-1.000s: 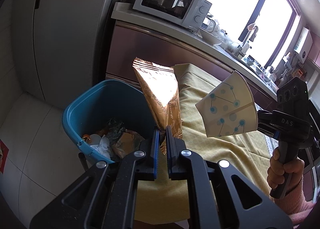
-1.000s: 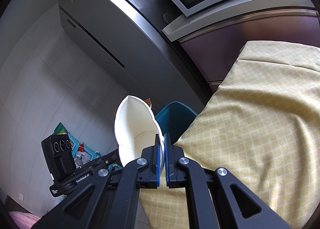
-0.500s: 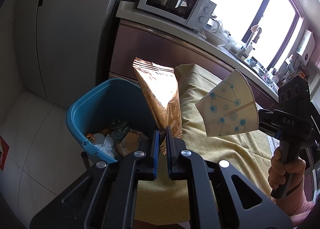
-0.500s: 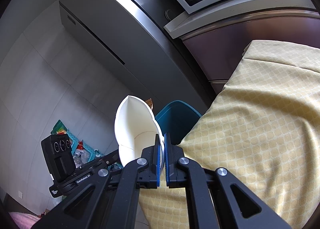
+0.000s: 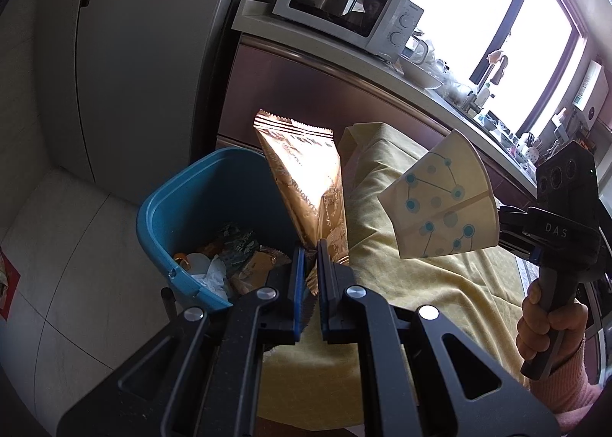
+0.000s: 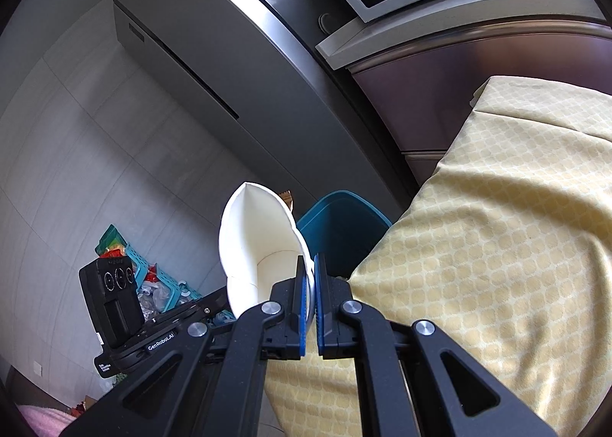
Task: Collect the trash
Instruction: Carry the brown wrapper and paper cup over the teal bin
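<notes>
While our left tool (image 5: 311,261) pinches the gold wrapper (image 5: 306,184) upright beside the blue bin (image 5: 183,207), our right tool (image 6: 310,276) clamps the flattened paper cup (image 6: 260,242), seemingly over the yellow-clothed desk (image 6: 497,246).

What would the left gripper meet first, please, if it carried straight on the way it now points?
Probably the blue bin. The left gripper, shut on the gold wrapper, points across the bin's near rim toward its far wall, but depth is hard to judge in this view.
</notes>
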